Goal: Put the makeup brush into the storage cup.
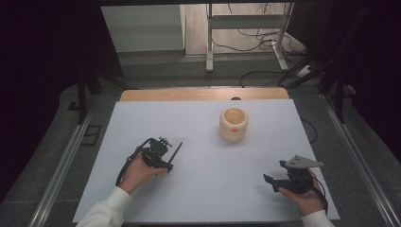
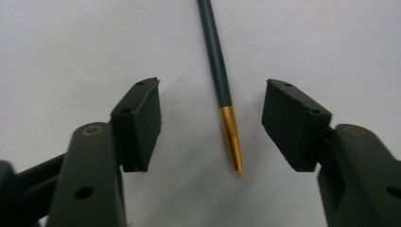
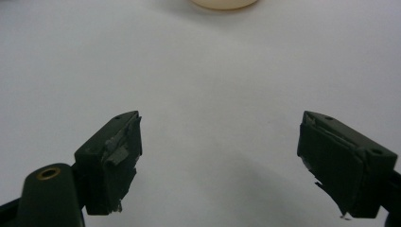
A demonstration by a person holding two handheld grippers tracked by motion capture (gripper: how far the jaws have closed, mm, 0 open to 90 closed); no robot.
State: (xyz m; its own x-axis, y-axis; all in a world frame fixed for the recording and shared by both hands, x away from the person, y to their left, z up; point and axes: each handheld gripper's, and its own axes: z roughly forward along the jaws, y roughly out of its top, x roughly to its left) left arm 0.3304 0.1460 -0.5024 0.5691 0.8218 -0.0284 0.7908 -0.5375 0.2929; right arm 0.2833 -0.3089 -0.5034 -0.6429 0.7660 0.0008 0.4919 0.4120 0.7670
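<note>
A thin dark teal stick (image 2: pixel 213 52) with a pointed gold tip (image 2: pixel 231 139) lies flat on the white table cover (image 1: pixel 203 189). My left gripper (image 2: pixel 213 87) is open, one jaw on each side of the stick's gold end, touching neither side. From above, the stick (image 1: pixel 177 151) lies just right of the left gripper (image 1: pixel 166 154). A cream round pot (image 1: pixel 233 124) with a small orange mark stands upright at the centre back; its base (image 3: pixel 224 4) is at the top of the right gripper view. My right gripper (image 1: pixel 275 172) (image 3: pixel 220 125) is open over bare cover at the front right.
A wooden table edge (image 1: pixel 203 94) runs behind the white cover. Beyond it are a grey floor, metal desk legs (image 1: pixel 209 42) and loose cables (image 1: pixel 265 40). Metal rails (image 1: pixel 61 165) flank the table.
</note>
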